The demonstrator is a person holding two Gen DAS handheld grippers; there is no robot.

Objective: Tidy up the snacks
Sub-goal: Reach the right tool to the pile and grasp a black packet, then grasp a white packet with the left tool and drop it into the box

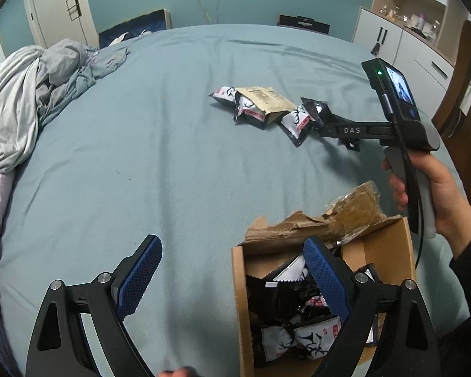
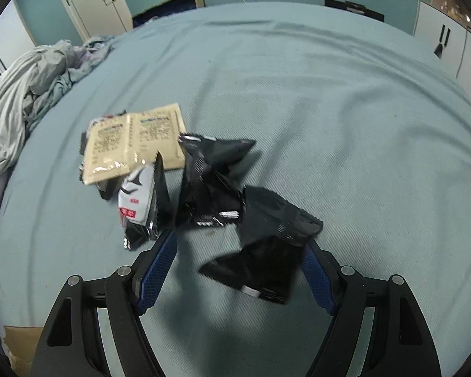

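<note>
**Snacks: nearest black packet sits between the right jaws**

Snacks lie in a loose heap on the bed: a tan packet, a white-fronted packet and two black ones. The nearest black packet lies between the wide-open jaws of the right gripper, nearer the right finger, its long axis slanting across the gap. The left gripper, jaws also wide and empty, hovers at the cardboard box, which already holds packets. The right hand is far closer to the heap.
</note>
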